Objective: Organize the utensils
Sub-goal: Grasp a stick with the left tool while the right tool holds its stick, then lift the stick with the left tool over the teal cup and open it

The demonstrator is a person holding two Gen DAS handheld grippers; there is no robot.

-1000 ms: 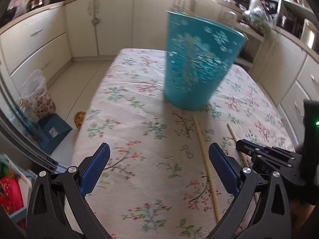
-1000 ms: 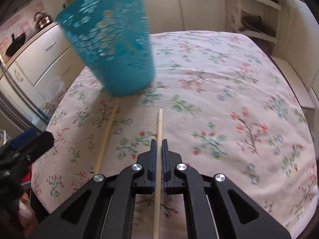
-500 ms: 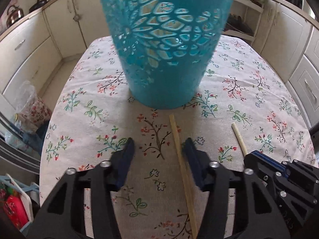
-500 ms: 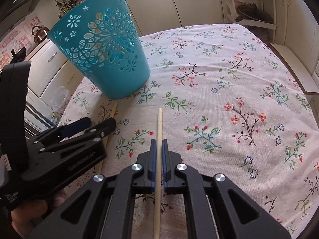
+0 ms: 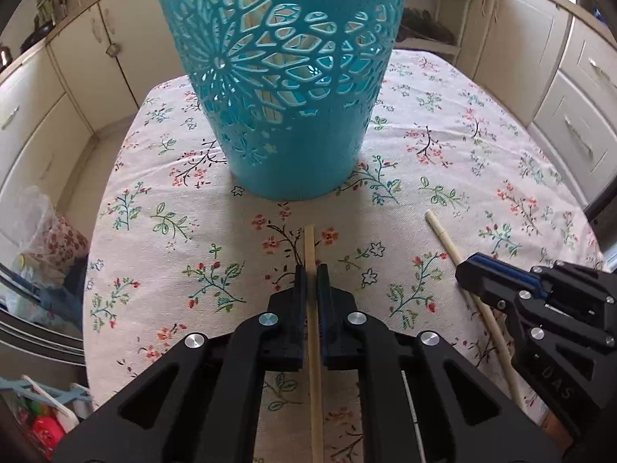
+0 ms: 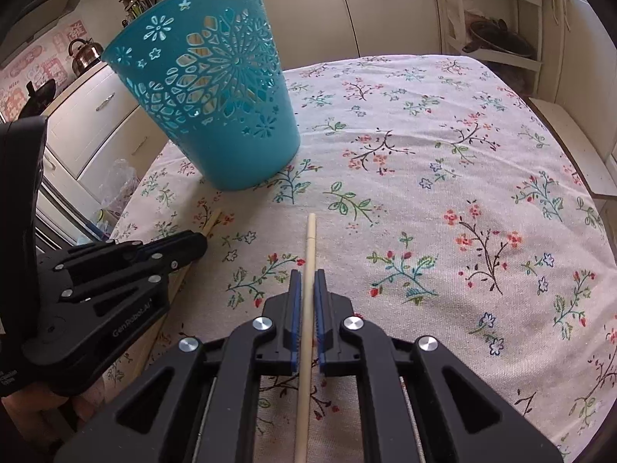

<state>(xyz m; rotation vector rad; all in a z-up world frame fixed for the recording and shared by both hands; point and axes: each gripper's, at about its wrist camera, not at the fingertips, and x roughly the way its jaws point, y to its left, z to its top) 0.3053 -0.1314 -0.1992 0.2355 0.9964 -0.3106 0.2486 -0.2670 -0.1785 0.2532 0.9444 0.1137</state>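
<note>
Your left chopstick (image 5: 311, 270) lies on the tablecloth (image 5: 482, 146) just short of the teal basket (image 5: 285, 77), and your left gripper (image 5: 311, 281), wide a second ago, is closing on it. Your right gripper (image 6: 304, 289) stays pinched on the right chopstick (image 6: 309, 247), beside it. Both should soon be ready to lift into the basket.
</note>
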